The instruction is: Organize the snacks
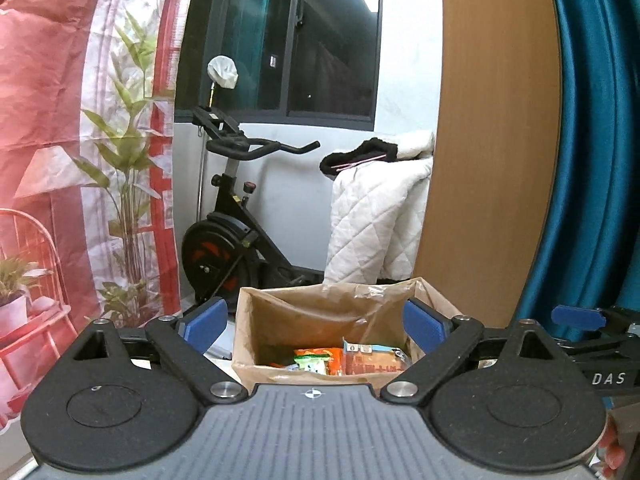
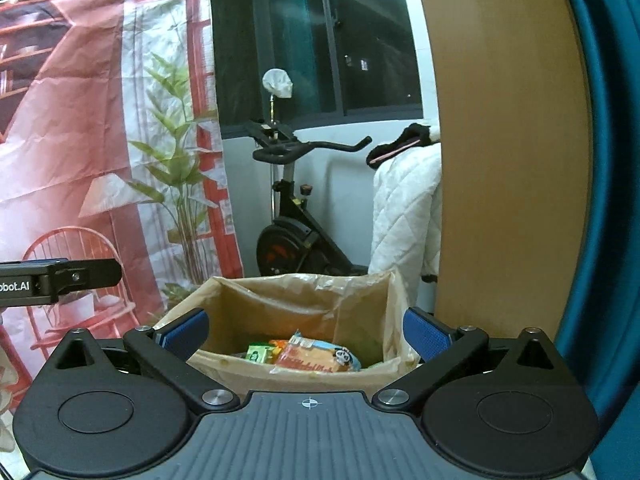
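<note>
Both grippers, left (image 1: 314, 326) and right (image 2: 306, 334), have fingers spread wide and empty above the box (image 2: 304, 372); a careless pass could catch its loose liner (image 2: 280, 300) and tip the snacks (image 2: 316, 356)

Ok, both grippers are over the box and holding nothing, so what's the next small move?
Probably draw both back to fetch another snack: the left gripper and right gripper stand open and empty, while snack packets already lie inside the cardboard box.
</note>
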A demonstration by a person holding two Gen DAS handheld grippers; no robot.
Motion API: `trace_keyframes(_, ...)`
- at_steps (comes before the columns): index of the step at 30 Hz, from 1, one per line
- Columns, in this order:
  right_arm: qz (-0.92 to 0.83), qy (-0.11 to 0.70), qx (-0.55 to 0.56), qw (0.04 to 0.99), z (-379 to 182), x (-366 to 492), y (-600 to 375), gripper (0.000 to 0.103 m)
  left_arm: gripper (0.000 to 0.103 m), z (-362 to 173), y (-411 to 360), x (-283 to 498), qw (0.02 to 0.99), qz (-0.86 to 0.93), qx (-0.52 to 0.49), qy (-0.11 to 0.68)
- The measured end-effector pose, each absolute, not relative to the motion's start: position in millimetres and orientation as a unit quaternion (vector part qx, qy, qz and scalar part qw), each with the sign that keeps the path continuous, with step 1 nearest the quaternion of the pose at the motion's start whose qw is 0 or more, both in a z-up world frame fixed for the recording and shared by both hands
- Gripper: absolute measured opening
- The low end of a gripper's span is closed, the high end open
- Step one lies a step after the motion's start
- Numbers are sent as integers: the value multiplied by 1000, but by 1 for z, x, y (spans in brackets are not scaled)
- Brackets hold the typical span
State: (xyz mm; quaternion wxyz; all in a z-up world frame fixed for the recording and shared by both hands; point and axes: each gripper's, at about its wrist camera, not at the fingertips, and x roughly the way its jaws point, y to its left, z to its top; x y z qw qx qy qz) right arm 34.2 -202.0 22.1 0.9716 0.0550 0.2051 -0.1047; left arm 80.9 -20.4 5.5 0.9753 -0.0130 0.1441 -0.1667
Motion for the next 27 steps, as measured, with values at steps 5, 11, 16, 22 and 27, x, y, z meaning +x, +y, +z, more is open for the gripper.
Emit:
trace_keyframes(5,-111,203,61,971,24,22,-198,102,96,7,-22,63,980,-152,-3,131)
trace_keyframes(11,-109,202,63,971,25,15,-199,102,96,8,-21,59,980,-148,-9,133)
trace_keyframes(16,-110,203,61,971,27,11,-200,102,96,7,-20,58,980,-142,-9,137)
trace_keyframes(22,-110,205,59,971,27,10,-202,102,96,7,-19,56,981,-133,-10,139)
trace_keyframes(27,-111,207,54,971,27,9,-200,102,96,7,-19,56,982,-126,-10,142)
